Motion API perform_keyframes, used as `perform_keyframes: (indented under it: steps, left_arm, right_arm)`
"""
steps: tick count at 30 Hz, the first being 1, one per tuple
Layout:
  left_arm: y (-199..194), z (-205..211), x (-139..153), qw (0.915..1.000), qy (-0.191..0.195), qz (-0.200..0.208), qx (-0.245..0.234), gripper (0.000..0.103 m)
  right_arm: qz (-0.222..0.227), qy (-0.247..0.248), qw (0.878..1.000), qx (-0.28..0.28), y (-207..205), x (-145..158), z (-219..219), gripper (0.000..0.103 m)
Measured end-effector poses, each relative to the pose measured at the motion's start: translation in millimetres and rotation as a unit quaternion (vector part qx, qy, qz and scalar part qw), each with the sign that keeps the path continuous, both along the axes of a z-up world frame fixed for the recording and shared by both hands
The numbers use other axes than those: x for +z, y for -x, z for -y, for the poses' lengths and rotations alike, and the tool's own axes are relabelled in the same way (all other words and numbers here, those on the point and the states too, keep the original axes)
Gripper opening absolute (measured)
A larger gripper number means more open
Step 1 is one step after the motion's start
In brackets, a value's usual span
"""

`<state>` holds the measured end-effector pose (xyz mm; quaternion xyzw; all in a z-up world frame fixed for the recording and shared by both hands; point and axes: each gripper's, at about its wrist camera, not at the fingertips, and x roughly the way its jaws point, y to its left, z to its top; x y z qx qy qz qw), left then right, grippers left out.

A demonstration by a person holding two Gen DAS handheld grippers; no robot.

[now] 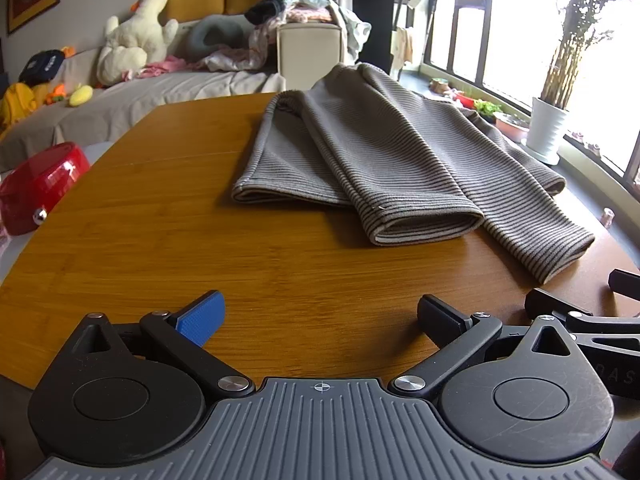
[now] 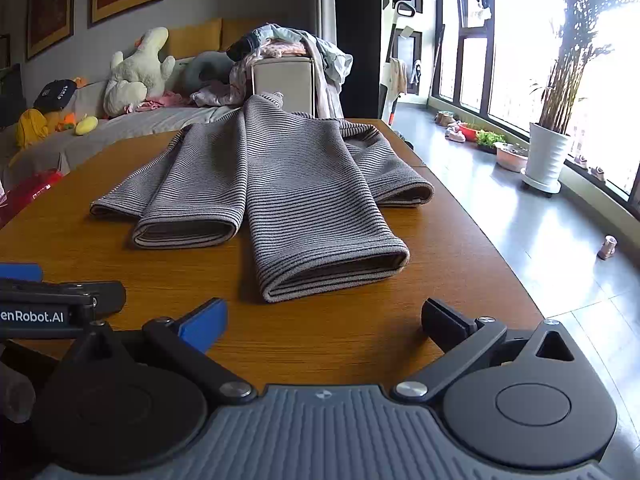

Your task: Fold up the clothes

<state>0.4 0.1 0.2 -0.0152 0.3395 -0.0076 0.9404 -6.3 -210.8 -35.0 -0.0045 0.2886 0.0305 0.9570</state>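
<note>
Striped top (image 2: 280, 184) lies on table (image 2: 360, 340), body twd far edge, both sleeves folded in & pointing at me; cuffs nearest. Cloth flat, no contact w/ either tool. My left gripper (image 1: 320, 320): jaws spread wide, empty, over bare wood short of the cuffs. My right gripper (image 2: 324, 320): same, wide apart, nothing held, just short of the nearer cuff. The two sit side by side. Beyond table: sofa (image 1: 132, 92) w/ plush toy (image 1: 136, 36), clothes pile (image 2: 280, 48). Potted plant (image 2: 548, 160) by window.
</note>
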Motion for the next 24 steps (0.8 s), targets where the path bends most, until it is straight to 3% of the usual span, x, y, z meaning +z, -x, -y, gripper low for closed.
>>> perform_keyframes:
  steps: [24]
  left_arm:
    - [1.8, 0.2, 2.0, 0.9998, -0.017, 0.003, 0.000, 0.103]
  right_arm:
    - [0.016, 0.000, 1.000, -0.002, 4.7, -2.2, -0.5, 0.103]
